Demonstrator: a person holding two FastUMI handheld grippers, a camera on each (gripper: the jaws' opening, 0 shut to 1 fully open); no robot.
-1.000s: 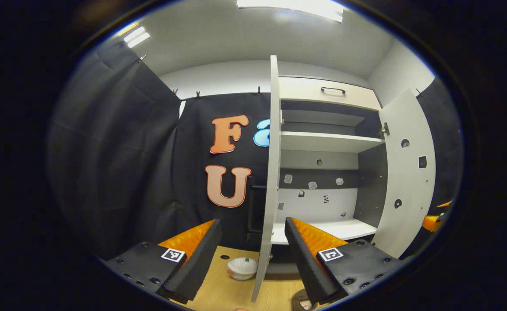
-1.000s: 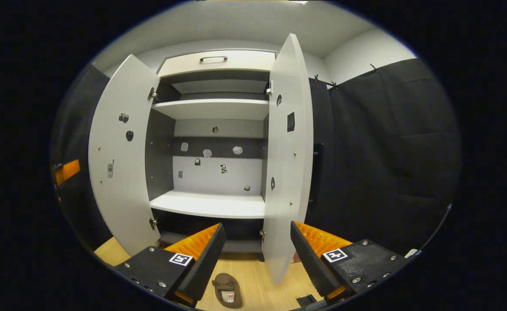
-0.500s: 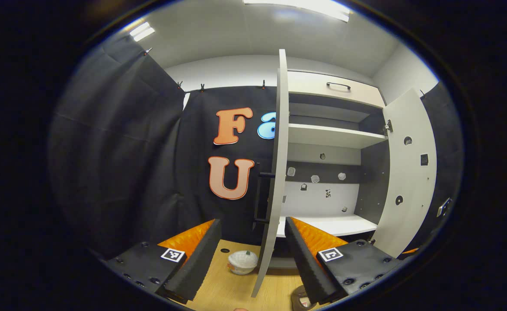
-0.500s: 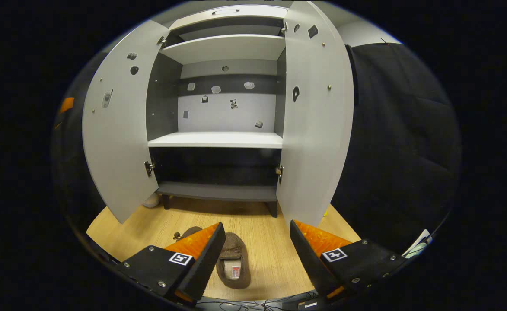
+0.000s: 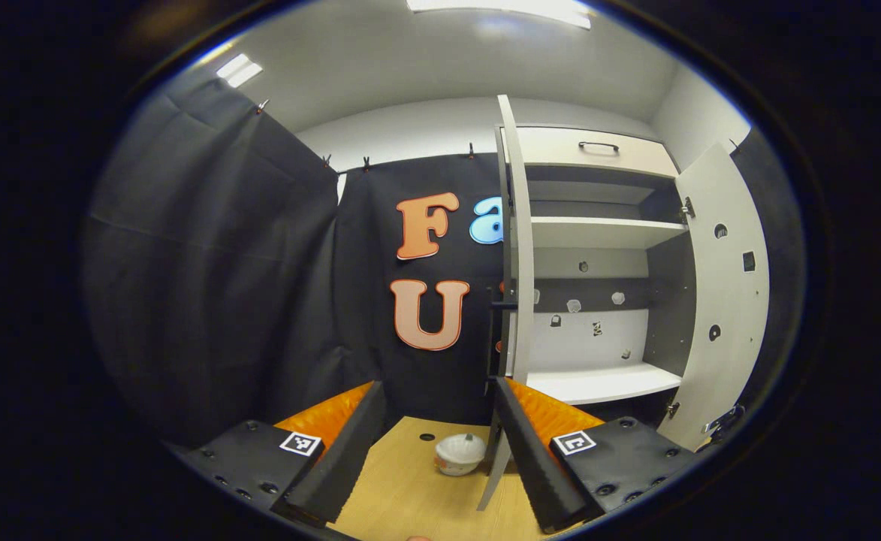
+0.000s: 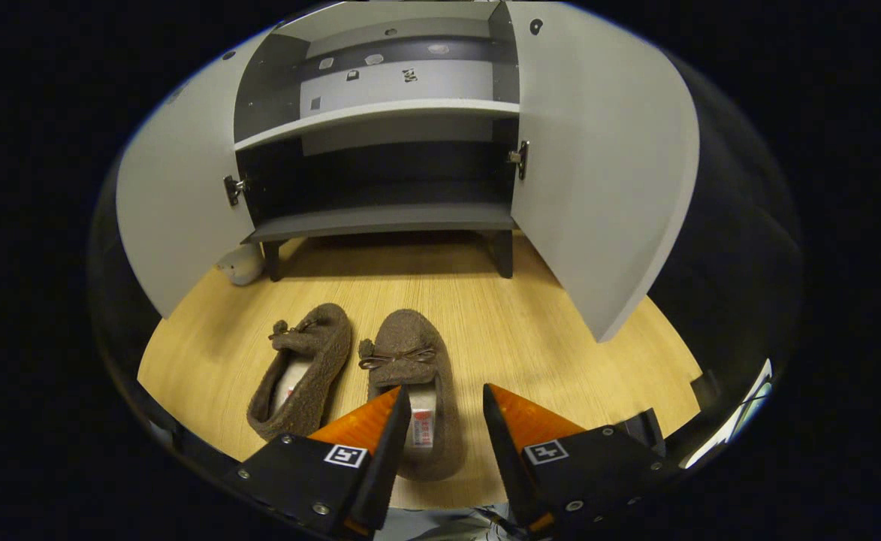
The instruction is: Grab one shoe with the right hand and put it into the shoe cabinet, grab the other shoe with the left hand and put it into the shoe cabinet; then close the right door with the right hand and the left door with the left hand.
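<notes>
Two brown fuzzy shoes lie side by side on the wooden floor [image 6: 560,338] before the open shoe cabinet [image 6: 380,222]. My right gripper [image 6: 446,397] hangs open just above the right shoe [image 6: 408,349], with that shoe's heel opening and right rim between the fingers; I cannot tell if they touch. The left shoe [image 6: 305,361] lies apart to the left. Both cabinet doors stand wide: the left door [image 6: 177,195] and the right door [image 6: 605,165]. My left gripper [image 5: 440,387] is open and holds nothing, raised in front of the cabinet [image 5: 598,379], whose left door [image 5: 519,225] is seen edge-on.
A small white rounded object [image 5: 459,453] sits on the floor by the cabinet's left leg [image 6: 241,263]. The cabinet's dark bottom compartment [image 6: 380,188] and white shelf [image 6: 380,113] hold nothing. Black cloth walls [image 5: 207,285] enclose the booth. Cables lie near my right gripper's base.
My right gripper has tilted down from the shelves to the floor and come over the right shoe, its fingers a little closer together. The left gripper view has shifted, so the left door appears edge-on.
</notes>
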